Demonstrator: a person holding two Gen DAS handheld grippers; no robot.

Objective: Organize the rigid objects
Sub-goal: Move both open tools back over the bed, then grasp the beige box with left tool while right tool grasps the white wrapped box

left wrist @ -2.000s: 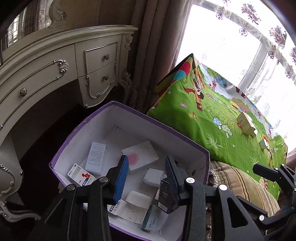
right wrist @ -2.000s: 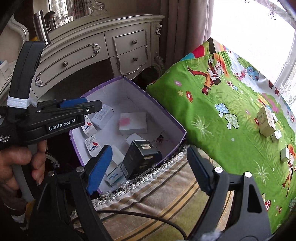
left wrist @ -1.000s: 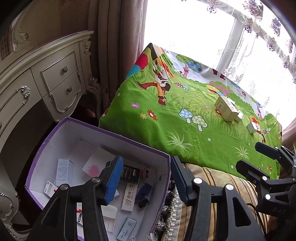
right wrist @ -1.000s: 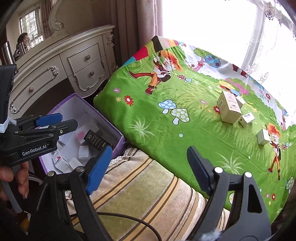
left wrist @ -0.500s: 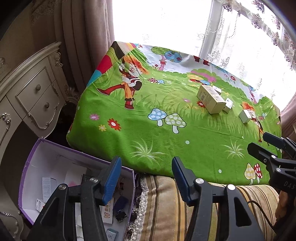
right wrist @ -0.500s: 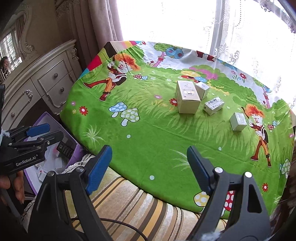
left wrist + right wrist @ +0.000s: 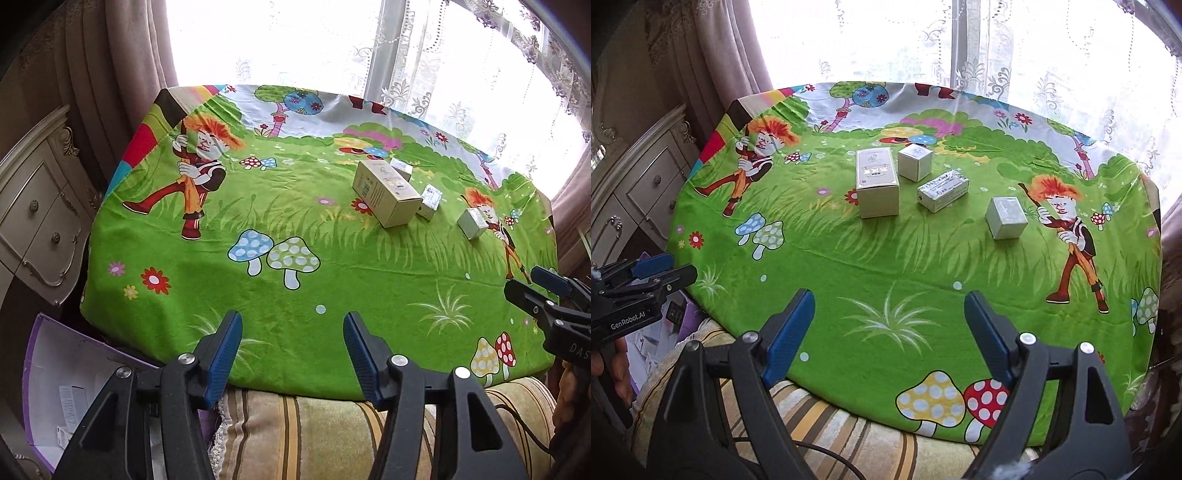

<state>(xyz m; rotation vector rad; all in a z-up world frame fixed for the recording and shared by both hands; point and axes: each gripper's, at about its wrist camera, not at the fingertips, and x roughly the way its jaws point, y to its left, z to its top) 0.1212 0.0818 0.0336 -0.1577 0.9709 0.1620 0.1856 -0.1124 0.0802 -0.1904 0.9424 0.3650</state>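
Several small boxes lie on a green cartoon cloth: a tall cream box, a white cube box, a wrapped white box and a grey-white cube box. The left wrist view shows the cream box and the grey-white cube at the far right. My left gripper is open and empty over the cloth's near edge. My right gripper is open wider, also empty, well short of the boxes. A purple box with small cartons sits low at the left.
A striped cushion lies under the cloth's near edge. A cream dresser stands at the left, with curtains and a bright window behind the table. A hand holds the left gripper's body at the left edge.
The left gripper let go of a dark box into the purple box. Both grippers then swung right, away from the purple box, to face the green cloth and its boxes.
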